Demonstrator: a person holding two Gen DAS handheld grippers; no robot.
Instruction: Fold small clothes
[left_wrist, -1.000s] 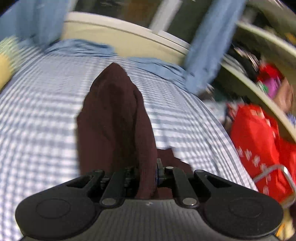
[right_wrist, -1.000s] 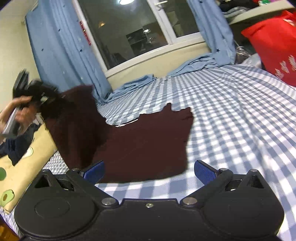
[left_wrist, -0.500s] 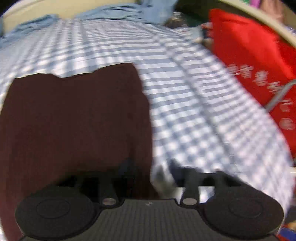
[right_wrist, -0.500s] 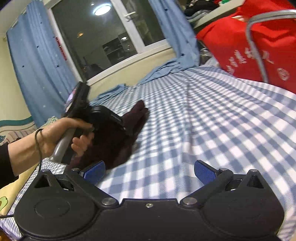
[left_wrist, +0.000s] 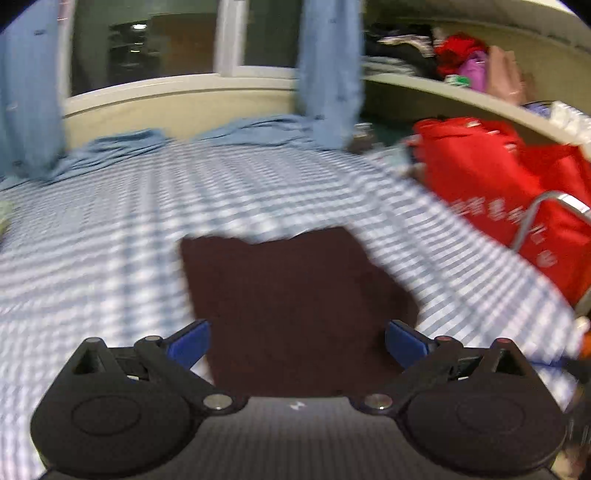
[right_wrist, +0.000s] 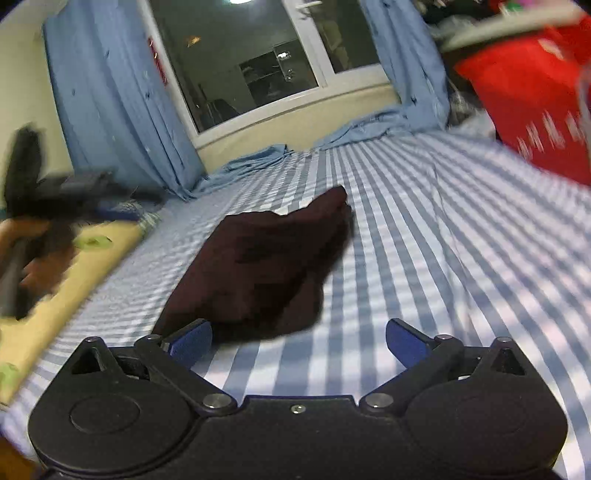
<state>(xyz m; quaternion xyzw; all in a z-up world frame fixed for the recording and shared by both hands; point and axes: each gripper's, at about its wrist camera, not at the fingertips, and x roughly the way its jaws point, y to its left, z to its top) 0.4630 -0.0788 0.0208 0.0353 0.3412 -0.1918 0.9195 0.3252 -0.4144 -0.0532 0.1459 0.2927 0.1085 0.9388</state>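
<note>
A dark maroon garment (left_wrist: 295, 302) lies folded flat on the blue-and-white checked bed sheet (left_wrist: 110, 240). My left gripper (left_wrist: 297, 341) hovers over its near edge. Its jaws are opening wide, the blue pads (left_wrist: 192, 341) stand clear of the cloth, and nothing is gripped. In the right wrist view the same garment (right_wrist: 269, 266) lies ahead and slightly left of my right gripper (right_wrist: 297, 343), which stands open over bare sheet with nothing between its fingers. The left gripper (right_wrist: 74, 188), blurred, shows at that view's left edge in a person's hand (right_wrist: 33, 266).
A red bag (left_wrist: 498, 192) and a metal frame (left_wrist: 546, 206) stand beside the bed on the right, under a cluttered shelf (left_wrist: 461, 92). Blue curtains (right_wrist: 122, 110) and a window sill close off the far end. A yellow cushion (right_wrist: 74, 295) lies along the left side.
My left gripper swung a held fold of the garment over to the right, let go, opened wide and pulled back. The garment now lies flat and narrower. The right gripper stayed open.
</note>
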